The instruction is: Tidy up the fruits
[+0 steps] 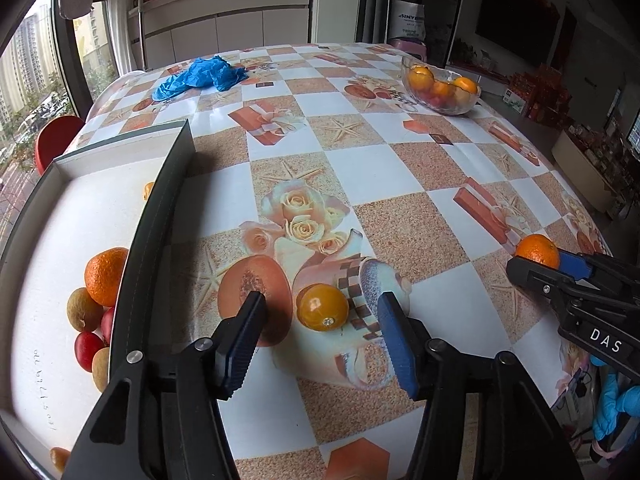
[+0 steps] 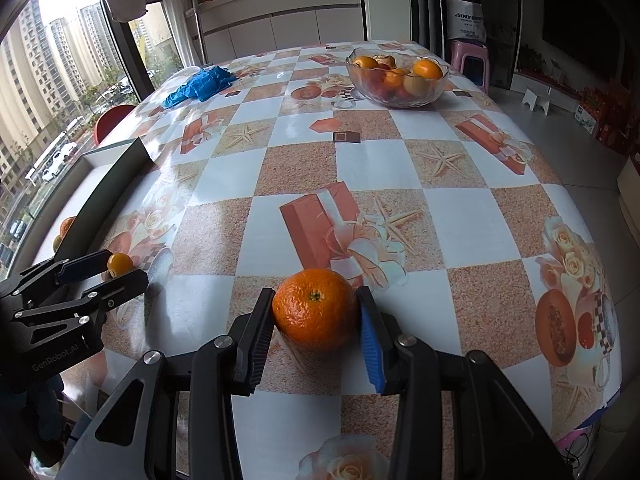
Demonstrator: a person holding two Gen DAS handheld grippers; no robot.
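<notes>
A small yellow-orange kumquat (image 1: pixel 322 306) lies on the tablecloth between the fingers of my left gripper (image 1: pixel 320 301), which is open; neither pad touches it. From the right wrist view the left gripper (image 2: pixel 120 270) appears low at the left with the kumquat (image 2: pixel 119 264) at its tips. My right gripper (image 2: pixel 315 295) is shut on a larger orange (image 2: pixel 316 314) that rests on the table, with both pads against its sides. In the left wrist view the same orange (image 1: pixel 538 250) shows at the right edge in the right gripper (image 1: pixel 538 266).
A dark-walled box (image 1: pixel 160 208) with a white floor stands at the left and holds an orange (image 1: pixel 106 276) plus brown and red fruits. A glass bowl (image 2: pixel 428 94) of fruit sits at the far right. Crumpled blue plastic (image 1: pixel 200 76) lies far left. A blue-gloved hand (image 1: pixel 616 404) is low right.
</notes>
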